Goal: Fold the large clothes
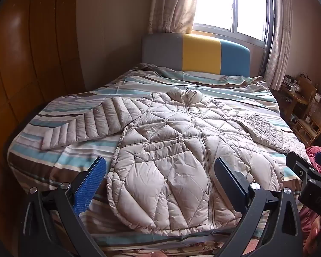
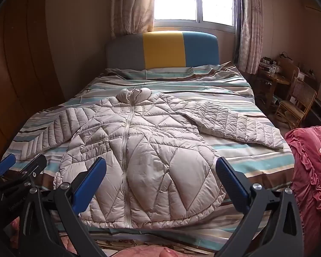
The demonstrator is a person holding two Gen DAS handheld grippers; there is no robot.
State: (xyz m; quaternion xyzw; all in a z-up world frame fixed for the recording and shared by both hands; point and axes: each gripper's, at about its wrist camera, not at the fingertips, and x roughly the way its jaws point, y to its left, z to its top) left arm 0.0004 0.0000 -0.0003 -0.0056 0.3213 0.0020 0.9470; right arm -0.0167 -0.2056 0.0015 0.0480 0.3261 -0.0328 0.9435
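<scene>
A beige quilted puffer jacket lies flat, zipped and front up on the striped bed, collar toward the headboard, both sleeves spread out to the sides. It also shows in the right wrist view. My left gripper is open and empty, held above the jacket's hem near the foot of the bed. My right gripper is open and empty too, over the hem's right half. The right gripper shows at the left wrist view's right edge, and the left gripper at the right wrist view's left edge.
A grey, yellow and blue headboard stands under a bright window. A wooden wardrobe runs along the left. A pink ruffled cloth lies at the right, with wicker chairs and a small table beyond it.
</scene>
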